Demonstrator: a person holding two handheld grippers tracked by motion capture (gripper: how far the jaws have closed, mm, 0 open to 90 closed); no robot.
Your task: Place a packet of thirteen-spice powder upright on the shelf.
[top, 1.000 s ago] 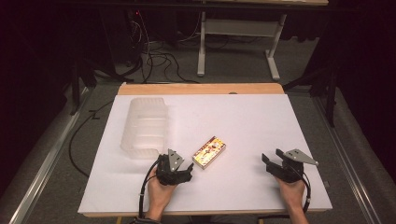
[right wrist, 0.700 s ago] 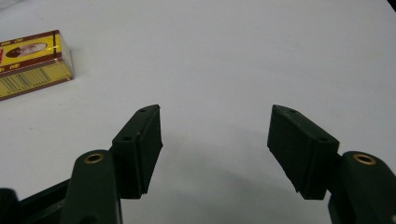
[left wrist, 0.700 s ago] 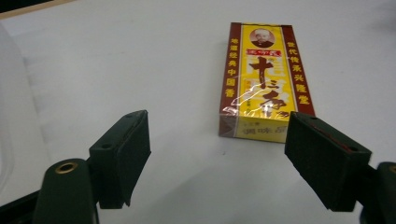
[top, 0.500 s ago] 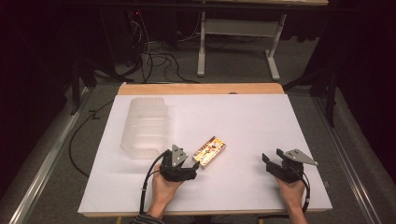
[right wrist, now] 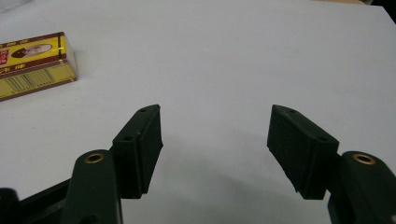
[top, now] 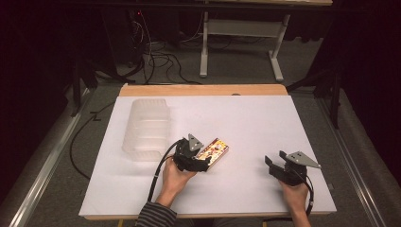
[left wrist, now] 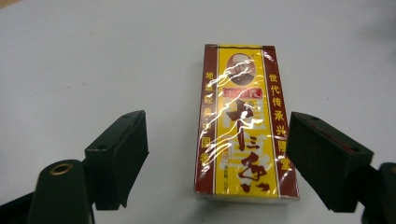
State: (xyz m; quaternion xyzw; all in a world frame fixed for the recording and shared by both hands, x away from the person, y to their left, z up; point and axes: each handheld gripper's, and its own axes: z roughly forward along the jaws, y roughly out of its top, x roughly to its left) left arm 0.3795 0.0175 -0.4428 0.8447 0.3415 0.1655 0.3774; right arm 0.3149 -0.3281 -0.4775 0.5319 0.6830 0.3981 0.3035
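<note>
Left gripper (left wrist: 217, 154) at near end of yellow-and-red box (left wrist: 245, 123), jaws spread wide, straddling box width, not yet touching: set up for grasp across narrow sides. Box lies flat on white table cover (top: 265, 123), mid-table, just right of clear plastic bin (top: 146, 127). Bin likely destination. Right gripper (top: 283, 169) well apart to right, jaws spread, nothing held; parked clear of work.
</note>
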